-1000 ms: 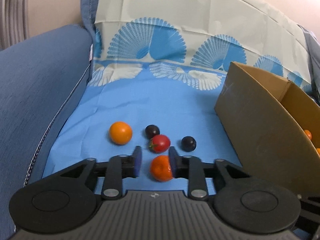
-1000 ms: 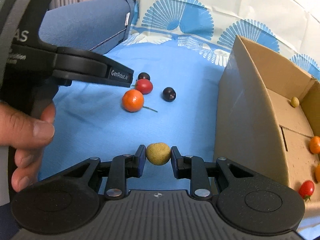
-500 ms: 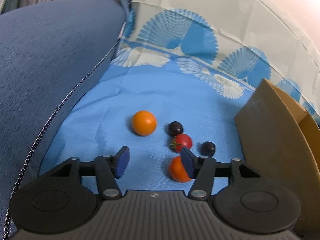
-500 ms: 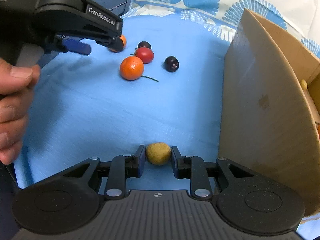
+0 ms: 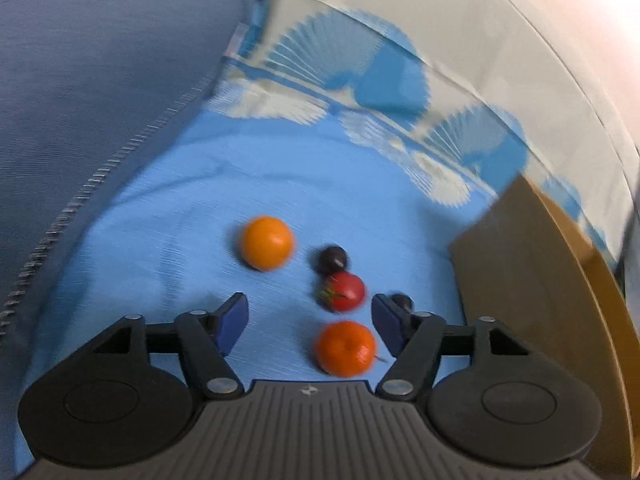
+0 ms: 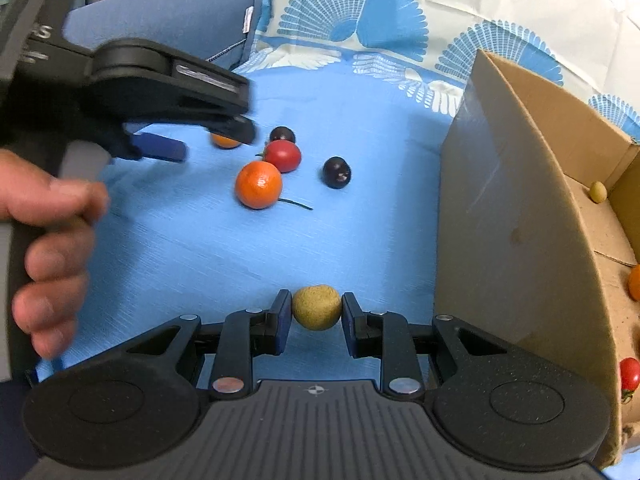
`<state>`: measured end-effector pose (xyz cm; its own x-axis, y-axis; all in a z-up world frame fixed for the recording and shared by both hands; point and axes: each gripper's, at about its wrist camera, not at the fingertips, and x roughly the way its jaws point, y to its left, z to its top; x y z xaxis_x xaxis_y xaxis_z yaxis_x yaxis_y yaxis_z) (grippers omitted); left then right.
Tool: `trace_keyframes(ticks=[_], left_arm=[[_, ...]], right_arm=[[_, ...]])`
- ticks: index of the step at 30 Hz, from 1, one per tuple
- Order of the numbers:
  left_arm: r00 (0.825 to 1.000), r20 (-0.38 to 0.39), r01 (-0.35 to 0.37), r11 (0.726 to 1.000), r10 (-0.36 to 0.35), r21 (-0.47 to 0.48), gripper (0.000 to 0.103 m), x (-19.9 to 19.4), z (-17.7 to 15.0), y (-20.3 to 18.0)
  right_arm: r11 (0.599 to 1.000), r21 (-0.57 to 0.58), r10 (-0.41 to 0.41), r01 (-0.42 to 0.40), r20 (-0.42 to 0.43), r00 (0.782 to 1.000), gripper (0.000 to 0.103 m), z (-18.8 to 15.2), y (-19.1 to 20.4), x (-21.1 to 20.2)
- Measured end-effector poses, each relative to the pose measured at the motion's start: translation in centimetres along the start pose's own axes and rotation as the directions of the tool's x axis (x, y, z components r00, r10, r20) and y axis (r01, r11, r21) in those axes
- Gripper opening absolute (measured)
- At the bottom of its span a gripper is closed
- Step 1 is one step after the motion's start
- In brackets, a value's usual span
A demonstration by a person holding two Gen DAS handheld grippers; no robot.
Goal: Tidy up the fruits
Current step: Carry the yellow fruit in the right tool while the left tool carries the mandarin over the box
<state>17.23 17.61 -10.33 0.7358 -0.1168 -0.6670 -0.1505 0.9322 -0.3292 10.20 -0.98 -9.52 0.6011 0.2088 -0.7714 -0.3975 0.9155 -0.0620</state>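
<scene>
My left gripper [image 5: 310, 322] is open above the blue cloth, with a tangerine [image 5: 346, 348] lying loose between its fingers near the right one. Ahead lie a red tomato [image 5: 342, 291], a dark plum [image 5: 333, 258], a smooth orange [image 5: 267, 243] and a second dark fruit [image 5: 402, 301] half hidden behind the right finger. My right gripper [image 6: 316, 314] is shut on a brownish-green kiwi [image 6: 317, 307] above the cloth, left of the cardboard box [image 6: 512, 216]. The left gripper [image 6: 168, 120] shows in the right wrist view, over the orange.
The open box holds a small yellow fruit [image 6: 597, 191], an orange fruit [image 6: 634, 282] and a red tomato [image 6: 629, 374]. A blue sofa arm [image 5: 88, 92] rises at the left. The patterned cloth climbs the backrest [image 5: 380, 92] behind.
My left gripper opened and let go of the tangerine, which now lies on the cloth, and the gripper shifted left. My right gripper kept hold of the kiwi.
</scene>
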Motion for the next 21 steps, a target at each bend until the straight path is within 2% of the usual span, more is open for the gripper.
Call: trace_keyframes(ticks=[5, 9, 11, 13, 14, 16, 21], left_arm=[[1.000, -0.006, -0.028, 0.980, 0.030, 0.198, 0.077, 1.3, -1.3, -3.4], [0.998, -0.008, -0.055, 0.957, 0.060, 0.285, 0.076, 2.2, -2.2, -4.5], [0.998, -0.008, -0.060, 0.950, 0.065, 0.305, 0.071, 2.4, -2.5, -4.6], [0.997, -0.005, -0.069, 0.946, 0.074, 0.316, 0.057, 2.6, -2.6, -4.6], [0.997, -0.007, -0.074, 0.945, 0.080, 0.318, 0.042, 2.6, -2.6, -4.6], [0.997, -0.002, -0.074, 0.945, 0.079, 0.319, 0.041, 2.6, -2.5, -4.6], [0.996, 0.068, -0.075, 0.948, 0.056, 0.310, 0.041, 0.5, -2.4, -5.0]], right_arm=[[1.000, -0.015, 0.007, -0.008, -0.014, 1.000, 0.028, 0.1, 0.4, 0.5], [1.000, -0.010, 0.001, -0.002, -0.040, 0.999, 0.028, 0.1, 0.2, 1.1], [1.000, -0.007, 0.001, -0.001, -0.045, 0.999, 0.028, 0.0, 0.1, 1.2], [1.000, -0.009, -0.001, 0.000, -0.045, 0.999, 0.028, 0.0, 0.1, 1.2], [1.000, -0.009, -0.001, 0.000, -0.043, 0.999, 0.028, -0.1, 0.0, 1.1], [1.000, -0.005, 0.000, 0.000, -0.033, 0.999, 0.028, -0.1, 0.0, 0.9], [1.000, 0.008, -0.009, 0.009, 0.024, 1.000, 0.028, -0.1, -0.4, -0.6]])
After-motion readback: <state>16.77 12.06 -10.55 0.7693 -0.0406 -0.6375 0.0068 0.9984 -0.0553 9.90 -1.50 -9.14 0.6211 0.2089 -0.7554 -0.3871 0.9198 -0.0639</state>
